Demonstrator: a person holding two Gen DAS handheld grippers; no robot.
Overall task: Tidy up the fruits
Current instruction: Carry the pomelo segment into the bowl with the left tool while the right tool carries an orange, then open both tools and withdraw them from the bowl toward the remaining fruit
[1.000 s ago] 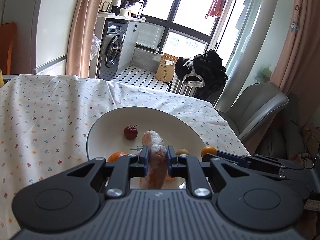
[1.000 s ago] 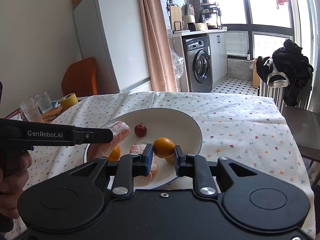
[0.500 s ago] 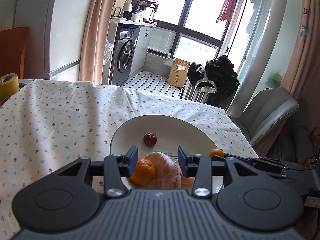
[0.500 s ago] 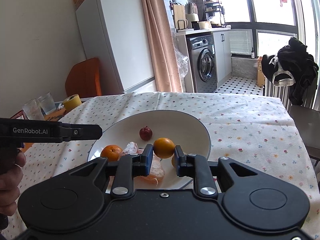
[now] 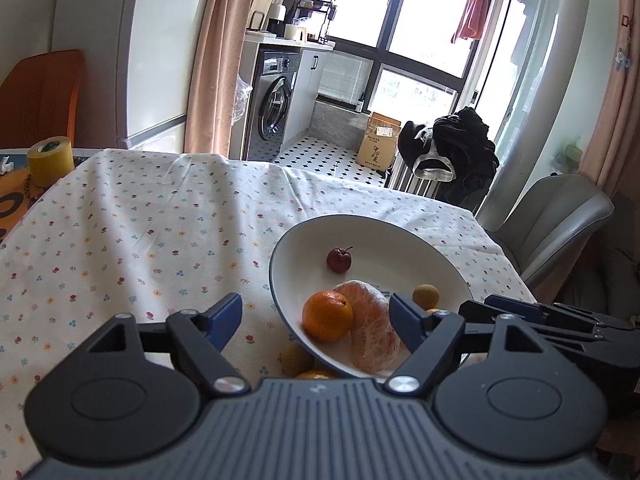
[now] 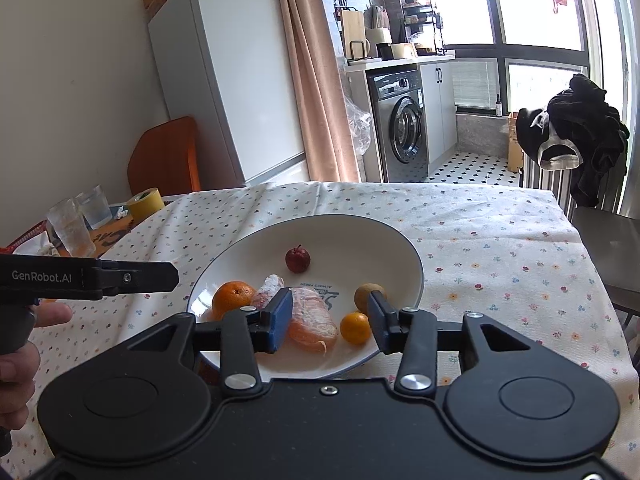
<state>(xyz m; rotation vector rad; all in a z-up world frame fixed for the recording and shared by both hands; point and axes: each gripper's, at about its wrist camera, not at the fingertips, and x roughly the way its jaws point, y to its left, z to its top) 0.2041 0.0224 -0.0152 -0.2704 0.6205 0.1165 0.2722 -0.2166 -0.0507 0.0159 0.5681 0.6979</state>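
Note:
A white plate [image 5: 280, 248] on the flowered tablecloth holds a small red fruit [image 5: 339, 260], an orange [image 5: 327, 314], a peeled citrus in clear wrap [image 5: 372, 332] and a small tan fruit [image 5: 425, 295]. My left gripper [image 5: 316, 312] is open and empty above the plate's near left rim. A brown fruit [image 5: 294, 360] and another orange [image 5: 314, 375] lie on the cloth beside the plate. My right gripper [image 6: 330, 314] is open over the plate [image 6: 400, 236]; a small orange [image 6: 356, 327] and the wrapped citrus [image 6: 312, 316] lie between its fingers. The left gripper [image 6: 132, 276] shows at the left.
A yellow tape roll [image 5: 51, 160] and drinking glasses [image 6: 72, 228] stand at the table's far left. A grey chair [image 5: 548, 220] sits past the right table edge. A hand [image 6: 24, 344] holds the left gripper's handle.
The left gripper let the wrapped citrus go onto the plate, opened wide and drew back to the left. The right gripper opened and the small orange now rests in the plate.

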